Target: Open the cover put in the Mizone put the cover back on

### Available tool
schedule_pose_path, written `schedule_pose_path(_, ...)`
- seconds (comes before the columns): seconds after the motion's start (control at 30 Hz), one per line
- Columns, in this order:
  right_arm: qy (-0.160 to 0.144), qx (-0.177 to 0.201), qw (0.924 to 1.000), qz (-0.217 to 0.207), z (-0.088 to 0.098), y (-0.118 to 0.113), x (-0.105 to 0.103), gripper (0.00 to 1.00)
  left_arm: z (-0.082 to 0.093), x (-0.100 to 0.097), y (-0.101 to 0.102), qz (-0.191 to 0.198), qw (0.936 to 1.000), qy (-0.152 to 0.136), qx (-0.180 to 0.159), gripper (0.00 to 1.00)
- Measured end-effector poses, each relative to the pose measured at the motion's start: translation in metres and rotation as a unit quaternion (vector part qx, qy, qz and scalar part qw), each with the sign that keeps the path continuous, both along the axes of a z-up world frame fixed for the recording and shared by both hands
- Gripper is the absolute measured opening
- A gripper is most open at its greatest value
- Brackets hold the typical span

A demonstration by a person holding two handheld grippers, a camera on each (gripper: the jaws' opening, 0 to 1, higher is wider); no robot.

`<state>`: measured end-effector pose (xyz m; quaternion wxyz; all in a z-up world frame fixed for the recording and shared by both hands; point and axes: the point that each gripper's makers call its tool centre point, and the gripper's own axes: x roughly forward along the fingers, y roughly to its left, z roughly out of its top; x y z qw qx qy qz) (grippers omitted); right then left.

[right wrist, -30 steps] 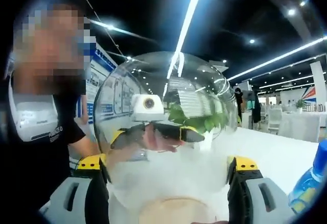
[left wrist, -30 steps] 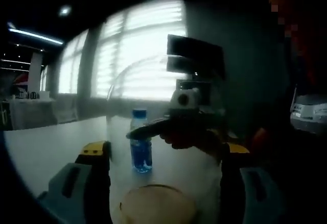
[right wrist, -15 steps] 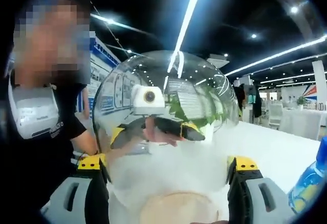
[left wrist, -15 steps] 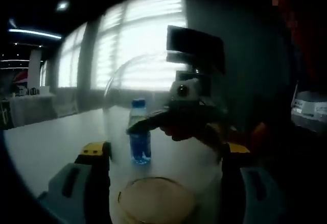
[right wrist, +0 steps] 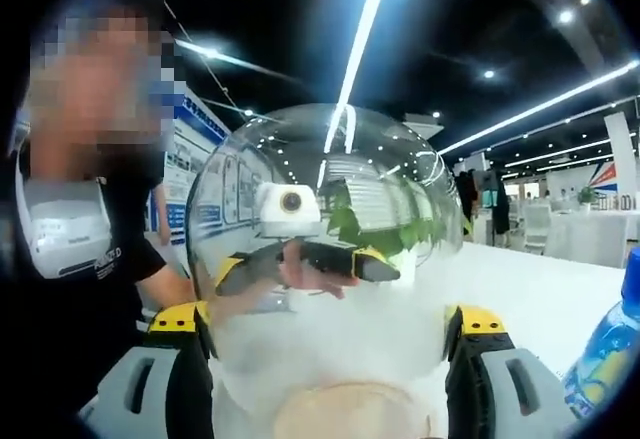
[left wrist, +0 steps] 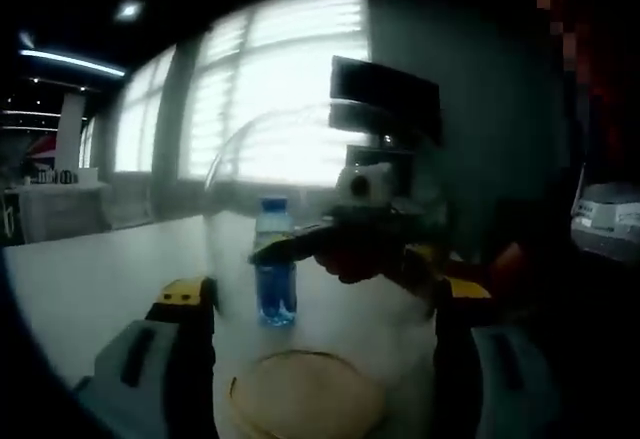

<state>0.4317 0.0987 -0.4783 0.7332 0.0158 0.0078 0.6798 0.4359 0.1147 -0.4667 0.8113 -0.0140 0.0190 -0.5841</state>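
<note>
A clear glass dome cover [left wrist: 290,159] with a round tan disc [left wrist: 305,397] at its foot sits between the jaws of my left gripper [left wrist: 322,294], which is shut on it. My right gripper [right wrist: 330,319] is shut on the same dome [right wrist: 330,179] from the opposite side, and its tan disc [right wrist: 350,411] lies low between the jaws. Each gripper is visible through the glass from the other side: the right gripper [left wrist: 345,249] and the left gripper [right wrist: 300,259]. The blue Mizone bottle [left wrist: 273,271] stands upright on the white table [left wrist: 90,279] beyond the dome, and the bottle [right wrist: 607,354] is also at the far right edge.
A person in a dark shirt [right wrist: 70,259] stands close behind the dome, and a hand [left wrist: 510,264] shows at the right. Green leaves [right wrist: 385,234] appear through the glass. The white table [right wrist: 540,299] stretches to the right, and bright windows [left wrist: 280,89] lie beyond.
Both views have wobbled slightly. The dome stays gripped between the two grippers, and the bottle stands where it was.
</note>
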Motion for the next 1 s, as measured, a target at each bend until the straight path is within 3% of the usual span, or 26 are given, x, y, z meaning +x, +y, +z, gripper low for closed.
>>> schedule_pose_path(0.37, 0.001, 0.001, 1.0000, -0.002, 0.0004, 0.0004, 0.0009, 0.90, -0.0015, 0.0004, -0.0011, 0.003, 1.0000, -0.007, 0.001, 0.77)
schedule_pose_path(0.47, 0.001, 0.003, 1.0000, -0.003, 0.0007, 0.0002, 0.0017, 0.90, -0.0055, -0.0001, -0.0049, 0.008, 0.9995, -0.029, 0.013, 0.78)
schedule_pose_path(1.0, 0.002, 0.012, 0.9999, -0.006, 0.0007, -0.0002, 0.0038, 0.90, -0.0041, -0.0003, -0.0043, 0.005, 0.9998, -0.019, 0.000, 0.79)
